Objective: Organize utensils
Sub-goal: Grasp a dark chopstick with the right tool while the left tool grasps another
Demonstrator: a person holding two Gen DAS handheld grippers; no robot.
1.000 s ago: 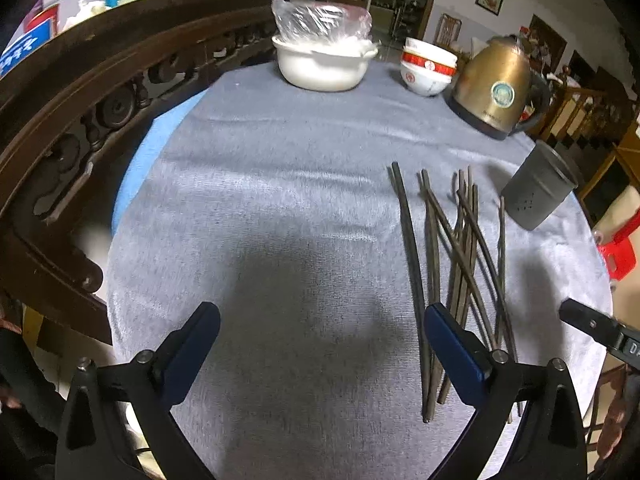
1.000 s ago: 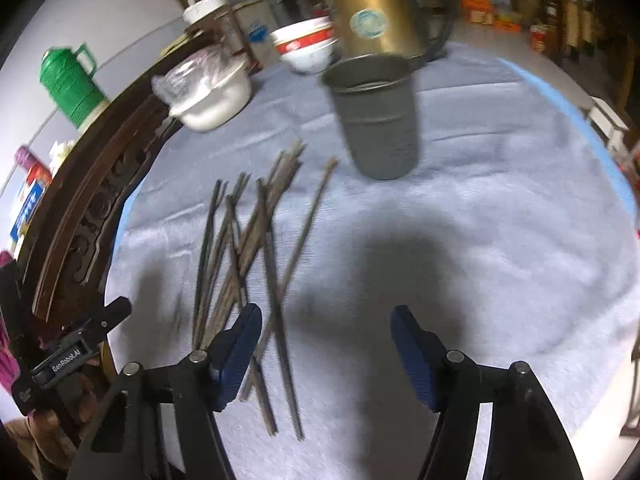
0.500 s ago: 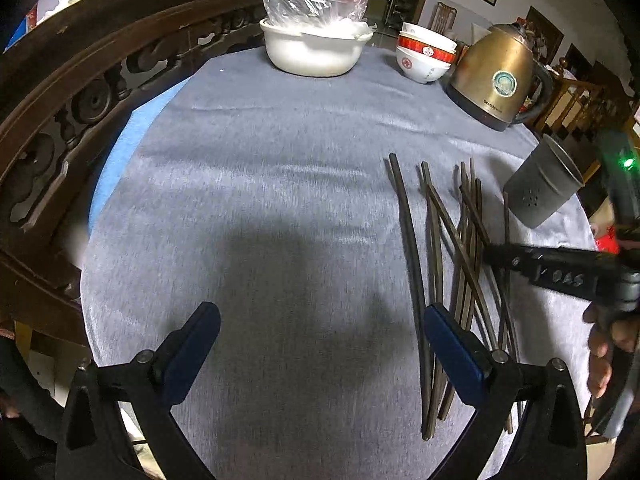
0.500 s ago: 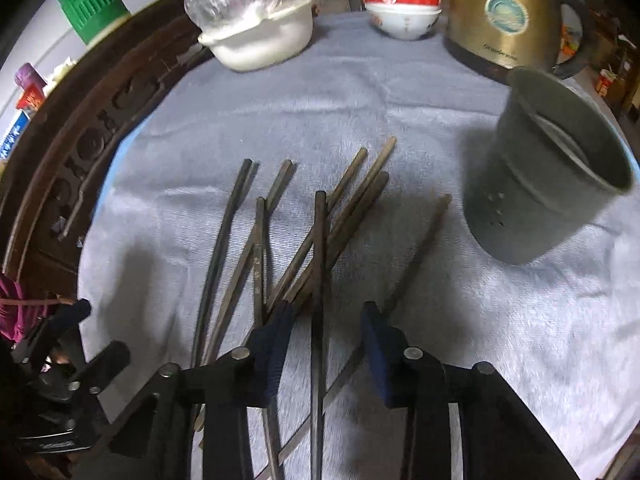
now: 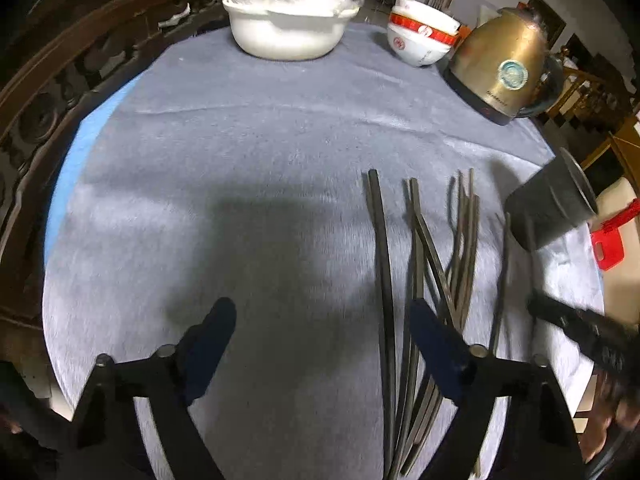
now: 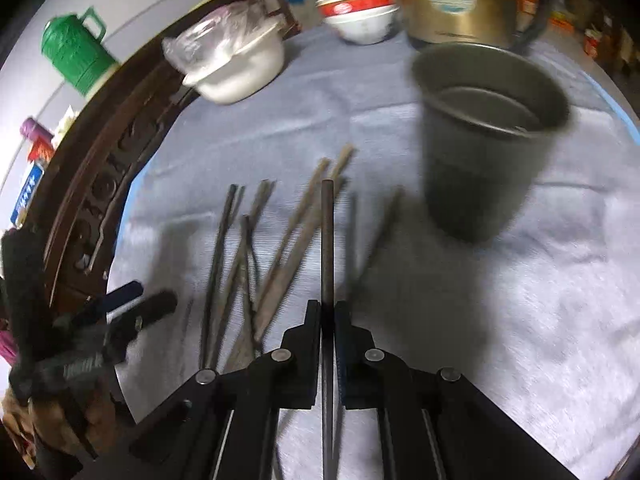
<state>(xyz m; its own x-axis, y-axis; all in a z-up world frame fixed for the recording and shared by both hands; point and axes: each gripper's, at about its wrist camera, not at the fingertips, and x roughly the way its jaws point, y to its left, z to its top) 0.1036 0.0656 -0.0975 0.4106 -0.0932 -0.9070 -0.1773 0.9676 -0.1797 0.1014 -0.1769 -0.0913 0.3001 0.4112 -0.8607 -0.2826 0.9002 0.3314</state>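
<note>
Grey tablecloth [image 6: 520,300]; right gripper [image 6: 328,312] clamps one dark chopstick [image 6: 327,240].

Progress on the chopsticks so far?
Early. Nothing visibly sorted: the grey metal cup appears empty. In hand: right gripper shut on one dark chopstick. Left: the pile of loose brown chopsticks on the grey cloth; left gripper closing, jaws empty.

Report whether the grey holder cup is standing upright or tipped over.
Upright. In the right wrist view the grey holder cup stands on its base on the grey cloth, its open rim facing up, beside the loose chopsticks.
</note>
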